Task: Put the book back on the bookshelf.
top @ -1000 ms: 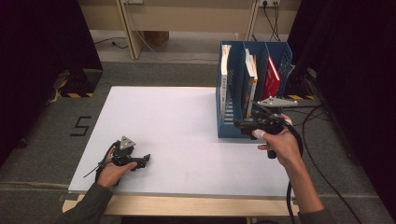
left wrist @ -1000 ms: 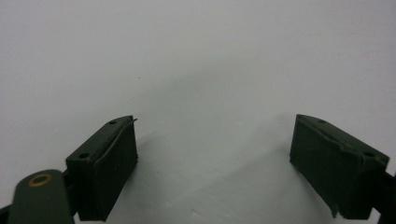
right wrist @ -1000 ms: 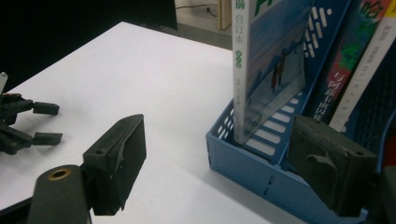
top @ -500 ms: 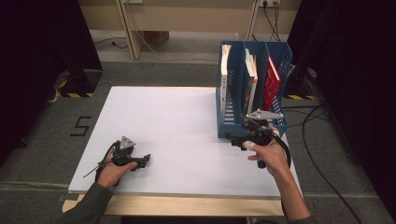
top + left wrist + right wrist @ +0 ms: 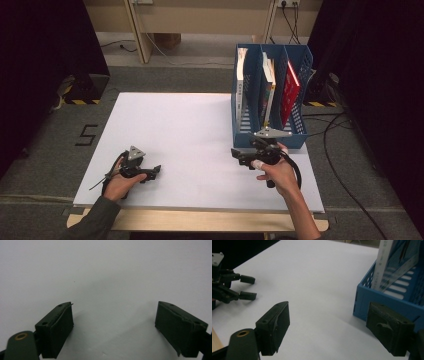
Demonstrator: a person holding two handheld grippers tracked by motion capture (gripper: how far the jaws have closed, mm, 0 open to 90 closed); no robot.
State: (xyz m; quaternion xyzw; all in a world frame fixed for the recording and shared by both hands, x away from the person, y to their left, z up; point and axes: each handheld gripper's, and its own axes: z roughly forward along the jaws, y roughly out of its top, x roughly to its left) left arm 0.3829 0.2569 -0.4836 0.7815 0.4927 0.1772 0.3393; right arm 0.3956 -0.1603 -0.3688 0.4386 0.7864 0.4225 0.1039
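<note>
Both my grippers are wide open and empty, right gripper by the blue rack, book grab next.

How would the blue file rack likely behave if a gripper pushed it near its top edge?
The blue file rack looks like stiff perforated plastic, so it should probably slide rather than flex. Standing tall with upright books, it may tip if pushed high.

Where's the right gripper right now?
In the high view the right gripper sits at the table's right side, just in front of the blue file rack, jaws open and pointing left.
</note>
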